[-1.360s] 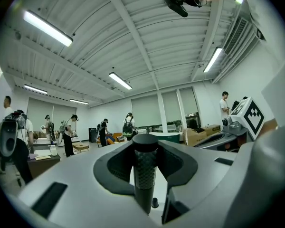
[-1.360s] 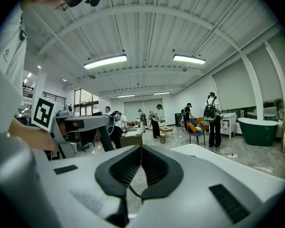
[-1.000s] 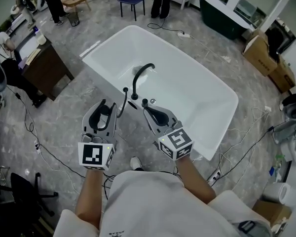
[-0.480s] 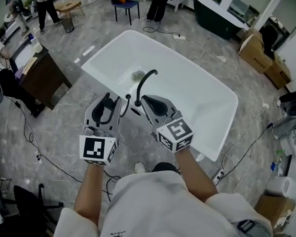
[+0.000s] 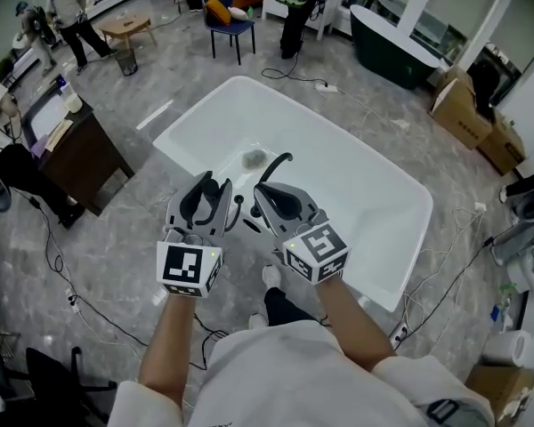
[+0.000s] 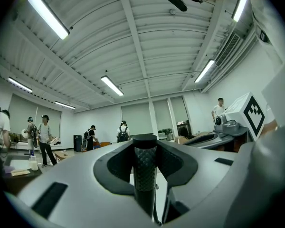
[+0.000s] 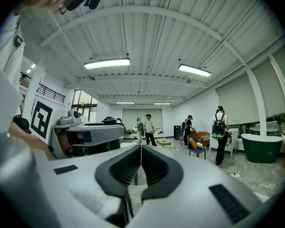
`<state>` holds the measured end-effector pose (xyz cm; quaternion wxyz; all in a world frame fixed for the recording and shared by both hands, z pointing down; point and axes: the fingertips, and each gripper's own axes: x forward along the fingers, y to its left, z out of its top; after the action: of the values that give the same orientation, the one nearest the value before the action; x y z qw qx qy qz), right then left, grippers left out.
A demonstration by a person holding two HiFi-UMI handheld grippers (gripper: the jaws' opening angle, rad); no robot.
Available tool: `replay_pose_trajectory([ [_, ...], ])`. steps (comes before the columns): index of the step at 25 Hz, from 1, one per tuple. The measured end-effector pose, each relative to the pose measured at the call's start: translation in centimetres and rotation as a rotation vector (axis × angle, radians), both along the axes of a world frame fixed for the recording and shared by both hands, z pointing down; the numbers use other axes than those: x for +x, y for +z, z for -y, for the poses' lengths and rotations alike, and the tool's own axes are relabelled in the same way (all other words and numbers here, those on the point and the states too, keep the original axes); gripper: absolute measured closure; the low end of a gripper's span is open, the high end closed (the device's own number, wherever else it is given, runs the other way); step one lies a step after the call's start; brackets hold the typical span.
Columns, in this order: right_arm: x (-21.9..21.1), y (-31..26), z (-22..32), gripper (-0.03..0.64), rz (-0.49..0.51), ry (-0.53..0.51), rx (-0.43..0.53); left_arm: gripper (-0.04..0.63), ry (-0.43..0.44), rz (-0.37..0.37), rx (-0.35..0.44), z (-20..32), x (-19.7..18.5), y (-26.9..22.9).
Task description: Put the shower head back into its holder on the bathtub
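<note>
Your left tool (image 5: 215, 186) grips the shower head (image 6: 145, 170) by its black textured handle, above the bathtub's (image 5: 347, 194) near rim; your right tool (image 5: 269, 192) has its jaws closed together, nothing between them, above the same rim; black faucet (image 5: 272, 165) rises from that rim.

Left gripper (image 6: 145, 139): grey jaws at lower centre, closed on either side of an upright black knurled shower head handle (image 6: 145, 175). Thin dark hose (image 6: 156, 216) just below it. Right gripper (image 6: 189, 141) at right of frame, bearing a marker cube (image 6: 251, 115). Ribbed white ceiling (image 6: 147, 46) with strip lights (image 6: 112, 85). People (image 6: 46, 132) stand far off, left and centre.
</note>
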<state>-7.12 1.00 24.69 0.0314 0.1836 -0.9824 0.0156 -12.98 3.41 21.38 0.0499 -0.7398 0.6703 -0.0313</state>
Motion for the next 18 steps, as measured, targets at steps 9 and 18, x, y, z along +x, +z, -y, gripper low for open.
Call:
replay_pose_trajectory([
  [9,-2.8,-0.4,5.1,0.597,0.018,-0.027,-0.002,0.463,-0.015,0.003,-0.004,5.5,-2.6,-0.9],
  [18,-5.8,1.4,11.3,0.597,0.005,-0.073,-0.045,0.463,-0.054,-0.006,-0.042,11.4,-5.4,0.6],
])
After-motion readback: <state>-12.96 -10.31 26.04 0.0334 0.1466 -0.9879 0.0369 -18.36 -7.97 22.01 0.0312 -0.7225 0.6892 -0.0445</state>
